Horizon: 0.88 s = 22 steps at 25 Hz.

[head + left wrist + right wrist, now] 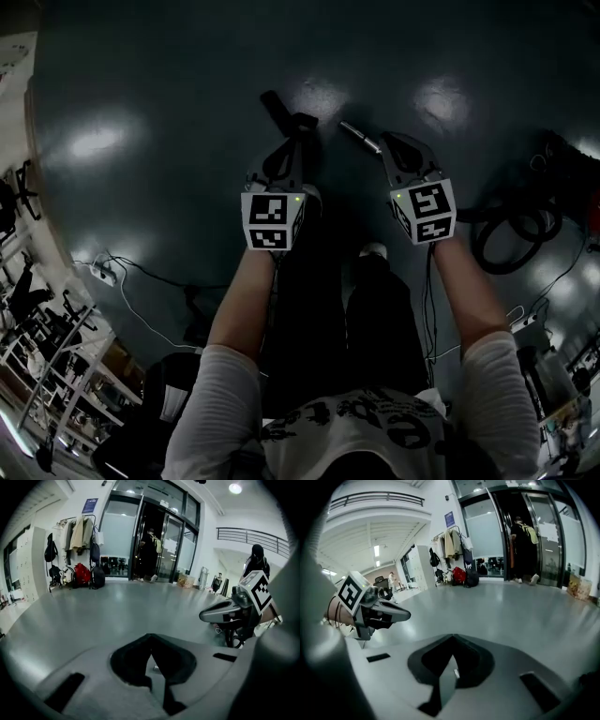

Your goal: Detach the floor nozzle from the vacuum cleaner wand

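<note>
smooth, glossy floor point(187, 75) with bright reflections. matt grey plastic on left claw point(151, 666) and right claw point(452, 670) shells. matt white marker cubes point(272, 220). soft pale cloth sleeves point(211, 403). clear glass doors point(119, 541). dark rubbery-looking hose point(511, 234).

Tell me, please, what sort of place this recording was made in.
Probably the entrance hall of an office or public building: tall glass entrance doors, a coat rack hung with jackets, and an upper-level balcony railing above a wide polished floor.
</note>
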Motion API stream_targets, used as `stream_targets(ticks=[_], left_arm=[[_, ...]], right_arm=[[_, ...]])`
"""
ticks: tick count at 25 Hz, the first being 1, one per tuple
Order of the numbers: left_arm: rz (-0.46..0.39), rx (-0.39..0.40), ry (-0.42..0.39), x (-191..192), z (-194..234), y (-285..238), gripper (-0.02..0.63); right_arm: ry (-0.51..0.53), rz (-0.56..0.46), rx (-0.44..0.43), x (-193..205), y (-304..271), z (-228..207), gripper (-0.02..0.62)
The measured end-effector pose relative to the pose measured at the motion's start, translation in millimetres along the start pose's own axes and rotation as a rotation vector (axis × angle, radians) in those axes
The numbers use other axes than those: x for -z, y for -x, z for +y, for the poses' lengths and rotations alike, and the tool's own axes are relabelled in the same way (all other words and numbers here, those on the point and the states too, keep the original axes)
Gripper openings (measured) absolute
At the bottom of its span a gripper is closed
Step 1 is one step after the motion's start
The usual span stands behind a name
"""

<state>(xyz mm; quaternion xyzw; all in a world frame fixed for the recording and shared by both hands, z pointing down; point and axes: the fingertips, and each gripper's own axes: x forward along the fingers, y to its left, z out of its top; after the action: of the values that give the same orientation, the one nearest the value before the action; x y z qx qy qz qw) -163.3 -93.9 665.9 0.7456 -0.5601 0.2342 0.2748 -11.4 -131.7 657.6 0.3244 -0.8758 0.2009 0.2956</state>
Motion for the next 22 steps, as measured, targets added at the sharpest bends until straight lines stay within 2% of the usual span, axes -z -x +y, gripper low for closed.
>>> stream_targets(ticks=[4,7,10,12,16,19,22], left_arm=[[-0.082,-0.032,0.032,-93,-36,85,0.006],[-0.147,-0.062,0.058,-155,-77,173,0.006],[-0.208,-0.071,0.095,-206,-115,247,0.006],[-0.231,-0.056,0.133,-228,-139,289,0.006],[-0.307,0.094,0.227,-261,-184,358,0.006],[-0.383,0.071,0.262,-283,-193,402,0.006],[-0.407,0.035,0.181,-296,-195,438,0.006]], right_arm=[[0.028,-0.067,-0.017,-94,96,32,0.003],[0.05,-0.1,0.005,-143,190,62,0.002],[0.048,-0.146,0.045,-185,271,74,0.002],[0.032,-0.184,0.079,-208,321,75,0.002],[0.051,-0.286,0.176,-251,416,74,0.002],[0.07,-0.363,0.218,-273,473,70,0.002],[0.03,-0.422,0.246,-287,510,75,0.002]])
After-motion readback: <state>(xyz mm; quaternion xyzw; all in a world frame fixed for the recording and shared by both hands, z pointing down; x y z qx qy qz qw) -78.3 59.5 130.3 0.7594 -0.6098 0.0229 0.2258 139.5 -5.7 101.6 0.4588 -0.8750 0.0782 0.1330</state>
